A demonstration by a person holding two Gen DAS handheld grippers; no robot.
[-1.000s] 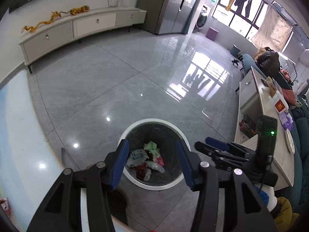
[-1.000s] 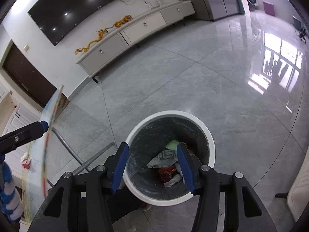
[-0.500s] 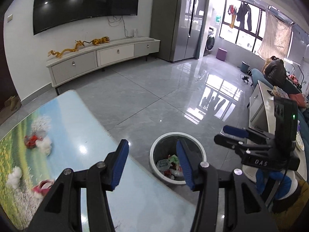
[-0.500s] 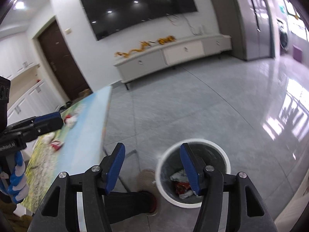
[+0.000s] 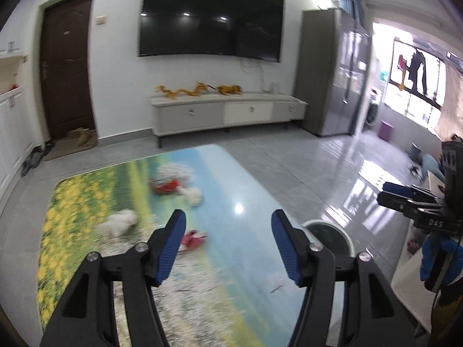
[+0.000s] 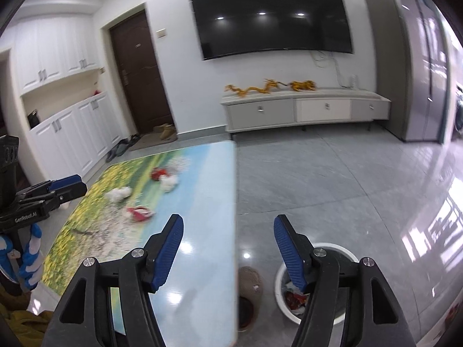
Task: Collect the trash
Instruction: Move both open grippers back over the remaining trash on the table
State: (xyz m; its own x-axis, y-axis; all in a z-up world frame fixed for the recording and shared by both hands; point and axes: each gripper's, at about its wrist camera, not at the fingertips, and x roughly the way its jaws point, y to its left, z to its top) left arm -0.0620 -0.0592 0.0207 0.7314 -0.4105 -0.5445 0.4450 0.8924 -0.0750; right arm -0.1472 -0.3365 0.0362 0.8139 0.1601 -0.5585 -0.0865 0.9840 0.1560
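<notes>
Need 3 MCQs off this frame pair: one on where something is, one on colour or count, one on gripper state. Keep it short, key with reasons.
1. Where is the trash bin?
A. On the table
B. On the floor beside the table's right edge
C. Under the TV cabinet

2. What colour is the wrapper lying nearest the left gripper?
A. Red
B. Black
C. Purple

3. What state is the right gripper in?
A. Shut on a tissue
B. Shut on nothing
C. Open, holding nothing

Key:
1 B: the right wrist view shows the white bin standing on the grey tiles, just off the table edge.
2 A: the crumpled piece just past the left jaw is red with some white.
3 C: its blue jaws stand wide apart with only table and floor between them.
</notes>
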